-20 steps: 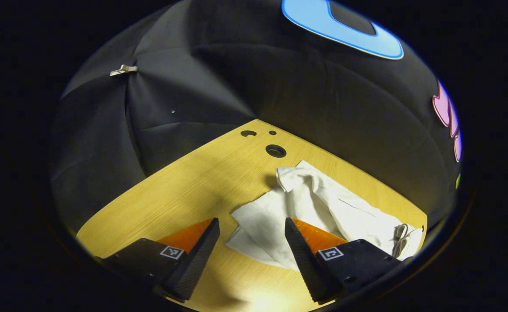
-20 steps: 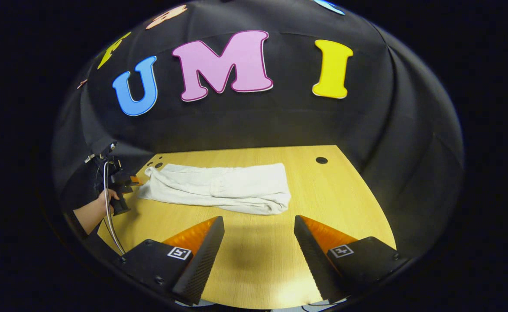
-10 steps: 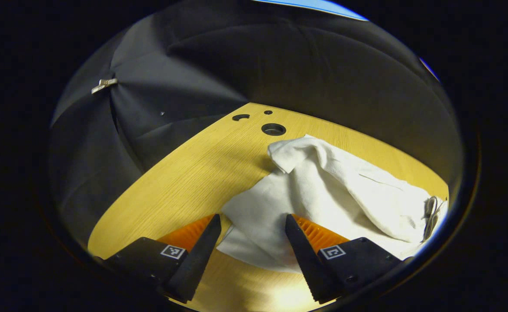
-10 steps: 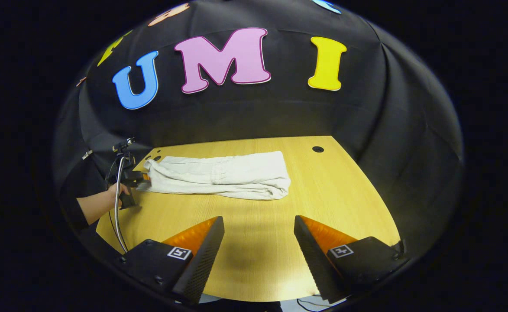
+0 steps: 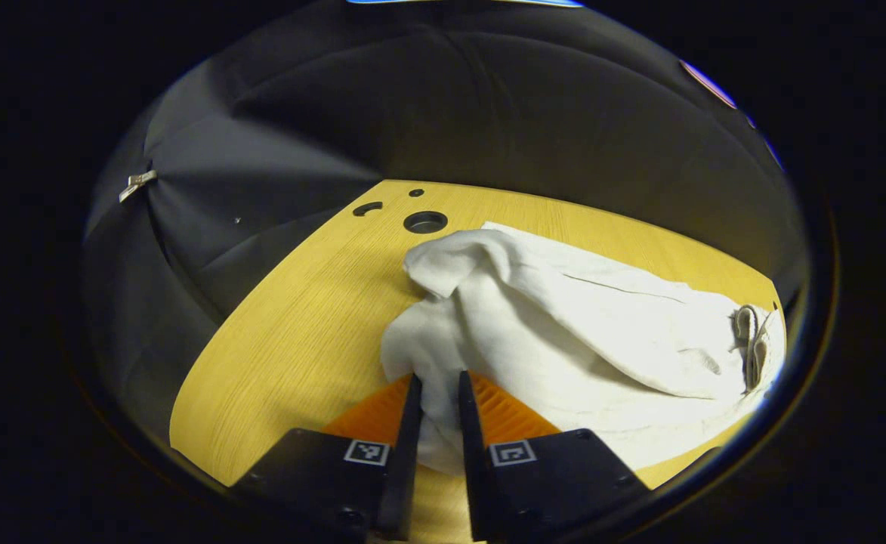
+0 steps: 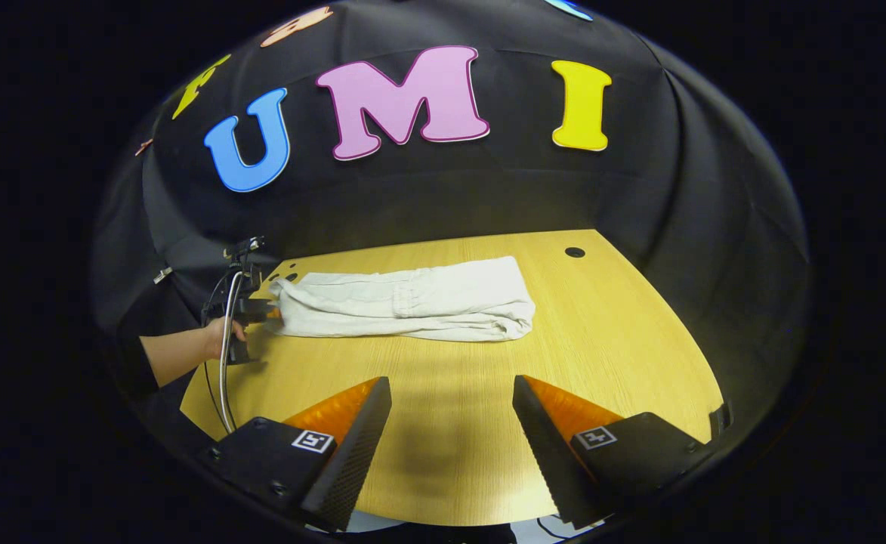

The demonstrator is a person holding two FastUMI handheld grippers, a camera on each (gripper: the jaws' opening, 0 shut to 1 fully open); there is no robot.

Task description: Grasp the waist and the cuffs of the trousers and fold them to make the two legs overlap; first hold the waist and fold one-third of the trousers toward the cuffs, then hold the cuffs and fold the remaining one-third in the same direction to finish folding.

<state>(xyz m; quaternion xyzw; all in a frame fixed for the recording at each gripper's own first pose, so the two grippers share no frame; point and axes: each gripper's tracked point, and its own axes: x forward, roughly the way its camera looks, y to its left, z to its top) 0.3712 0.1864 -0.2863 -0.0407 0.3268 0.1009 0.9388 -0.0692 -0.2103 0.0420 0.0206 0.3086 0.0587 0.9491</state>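
Trousers (image 6: 412, 306), pale and off-white, lie as a long narrow band across the far half of a yellow wooden table (image 6: 450, 423), running from left to right in the right gripper view. They look already folded lengthwise, so the 2 legs appear to overlap; that first part of the task seems done. Which end is the waist and which the cuffs is hard to tell, though a drawstring-like cord (image 5: 748, 332) shows on the cloth away from the gripped end in the left gripper view.

The left gripper (image 5: 435, 400) has its 2 fingers pressed close together with a bunched corner of the cloth pinched between them, at the near corner of the band's left end. From the right gripper view, the same gripper (image 6: 261, 310) sits at that end, held by a person's hand (image 6: 220, 336) with a dark sleeve.

The right gripper (image 6: 450, 408) hovers over bare table with its fingers spread wide, well apart from the trousers and holding nothing.

Judging from this, both folds in thirds are still to come: the band lies at full length, with no end turned over. The right gripper probably needs to take the other corner of the same end before the fold begins.
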